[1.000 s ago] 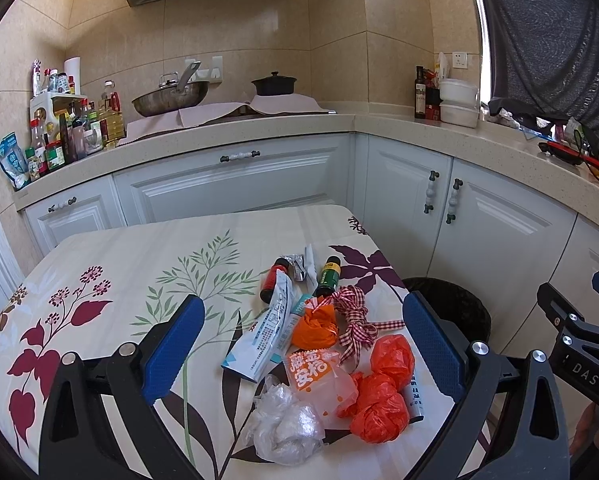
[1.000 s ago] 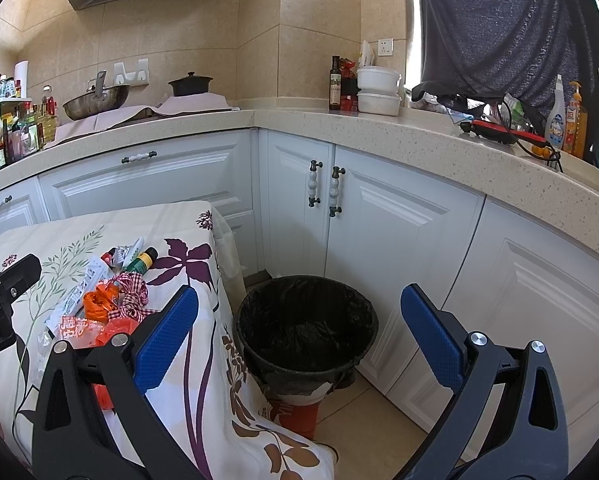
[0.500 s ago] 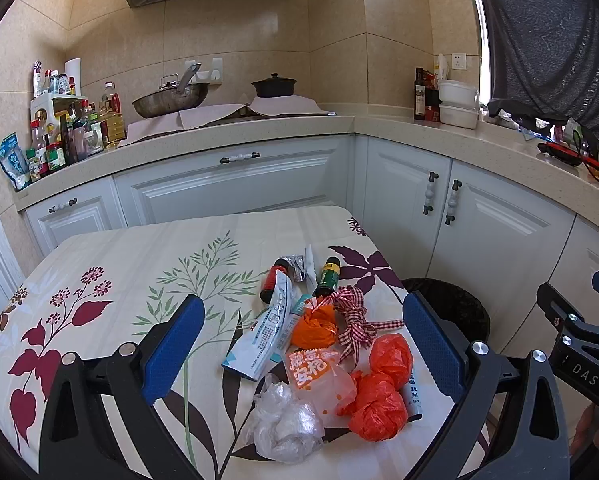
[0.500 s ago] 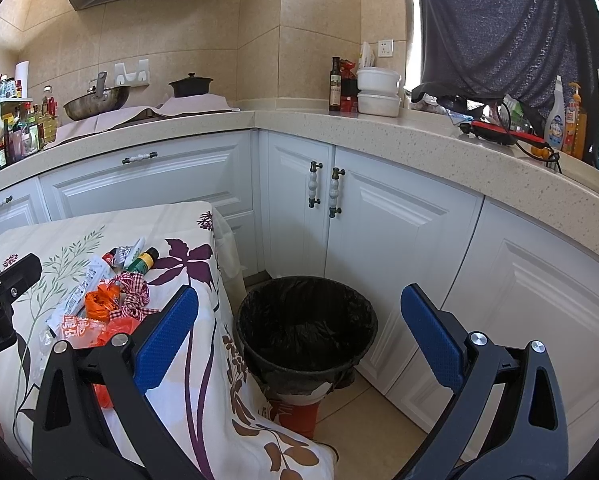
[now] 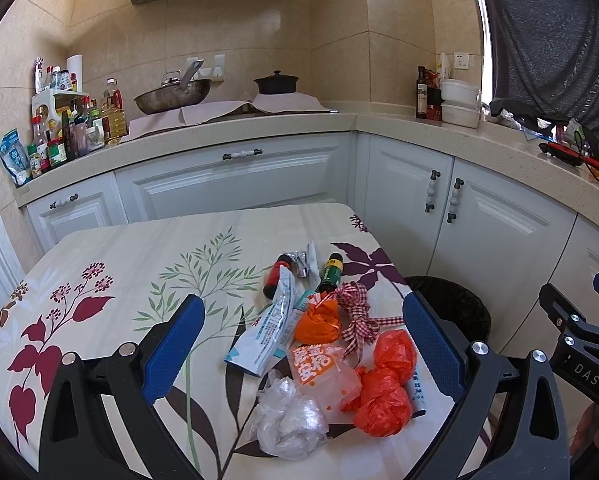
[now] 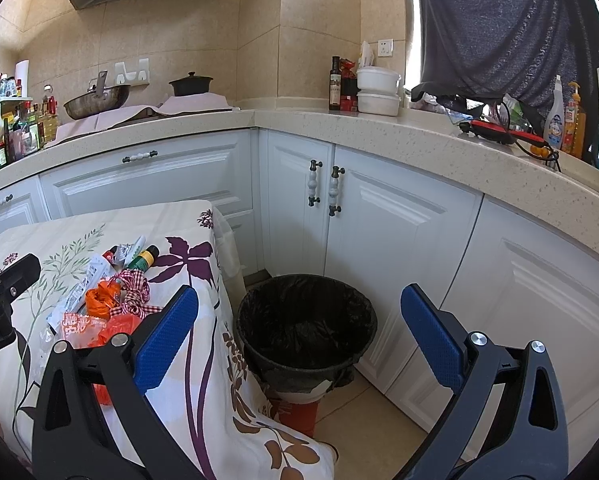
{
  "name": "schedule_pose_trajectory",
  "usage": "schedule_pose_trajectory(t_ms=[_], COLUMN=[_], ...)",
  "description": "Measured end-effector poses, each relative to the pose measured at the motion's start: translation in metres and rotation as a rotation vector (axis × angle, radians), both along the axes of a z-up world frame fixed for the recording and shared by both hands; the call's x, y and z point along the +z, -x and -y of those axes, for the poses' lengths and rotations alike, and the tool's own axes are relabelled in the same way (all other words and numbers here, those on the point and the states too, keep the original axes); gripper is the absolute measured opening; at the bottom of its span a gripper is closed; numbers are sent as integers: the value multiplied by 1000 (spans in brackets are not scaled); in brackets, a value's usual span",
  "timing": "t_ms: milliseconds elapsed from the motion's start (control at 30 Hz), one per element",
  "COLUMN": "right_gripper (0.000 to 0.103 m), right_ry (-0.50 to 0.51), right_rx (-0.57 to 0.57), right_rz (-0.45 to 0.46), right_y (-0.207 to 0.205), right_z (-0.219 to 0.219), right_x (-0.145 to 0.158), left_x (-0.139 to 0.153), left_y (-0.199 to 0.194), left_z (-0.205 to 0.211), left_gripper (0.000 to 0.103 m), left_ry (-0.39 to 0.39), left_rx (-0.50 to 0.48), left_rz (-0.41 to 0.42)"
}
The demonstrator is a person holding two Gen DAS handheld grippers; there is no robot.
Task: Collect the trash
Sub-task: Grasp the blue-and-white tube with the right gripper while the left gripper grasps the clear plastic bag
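Collection not begun: both grippers' jaws apart, empty; crumpled wrappers and orange plastic bags point(image 5: 383, 392) litter the floral-clothed worktop point(image 5: 139, 264), black-lined bin point(image 6: 306, 320) at three o'clock looks empty.

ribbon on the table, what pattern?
Red-and-white gingham check fabric ribbon, tied in a loose bow; clearest in the left wrist view.

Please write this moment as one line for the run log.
phase: before first pick | left gripper: open, above trash pile on table | right gripper: open, empty, facing bin | bin: looks empty
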State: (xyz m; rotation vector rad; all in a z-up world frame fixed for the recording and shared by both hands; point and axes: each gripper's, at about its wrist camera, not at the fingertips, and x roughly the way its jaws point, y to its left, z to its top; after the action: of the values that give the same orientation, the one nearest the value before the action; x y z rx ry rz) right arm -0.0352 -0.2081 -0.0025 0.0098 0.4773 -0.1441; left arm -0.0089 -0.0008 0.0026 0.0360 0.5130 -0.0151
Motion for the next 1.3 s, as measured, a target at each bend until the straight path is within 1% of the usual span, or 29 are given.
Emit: schedule_pose_trajectory(t_ms=[133,233,300,367,433,533,600,667,733,800,900,1000,1067,1200,1267,1300], right_gripper=[99,99,99,99,99,98,94,84,78,77,72,69,61,55,46,44], right_ry=[-14,-39,-38,-31,-26,-30,-37,-32,-25,-27,-30,-23,-24,-39,-44,-45], right_rx=[19,56,77,91,113,141,165,183,199,210,234,249,258,266,275,282], right_rz=[-12,-39,-60,-52,-56,-78,-93,-111,-135,-146,-159,-169,-180,-201,-210,-216], right_y=[-2,-5,-8,-6,-4,-4,-4,-6,-9,-9,-12,-13,-16,-19,-20,-21], right_z=[-6,-16,-25,-34,-44,-53,-60,-66,-71,-75,-80,-85,-86,-83,-83,-83], right_x=[-4,-12,-19,-25,-31,-41,-48,-52,-58,-62,-65,-69,-72,-77,-79,-81], left_x=[-4,-10,-16,-23,-29,-37,-43,-49,-54,-58,-60,-60,-59,-59,-60,-62], left_y=[-1,-4,-4,-3,-1,2,5,7,8,11,14,16,17,17,16,16], left_z=[-12,-22,-29,-37,-42,-50,-55,-60,-62,-65,-65,-64,-63,-58,-55,-53], left_gripper=[97,97,97,97,97,97,97,96,96,96,96,96,96,96,96,96], left_ry=[0,-2,2,3,-15,-23,-18,-27,-34,-38,-47,-29,-20,-10,-11,-10], left_rx=[14,26,38,44,47,48,49,46,46,45,33,14,4,-11,-18,-25], left_rz=[-13,-37,-52,-62,-66,-68,-71,-86,-97,-100,-93,-88,-86,-87,-94,-98])
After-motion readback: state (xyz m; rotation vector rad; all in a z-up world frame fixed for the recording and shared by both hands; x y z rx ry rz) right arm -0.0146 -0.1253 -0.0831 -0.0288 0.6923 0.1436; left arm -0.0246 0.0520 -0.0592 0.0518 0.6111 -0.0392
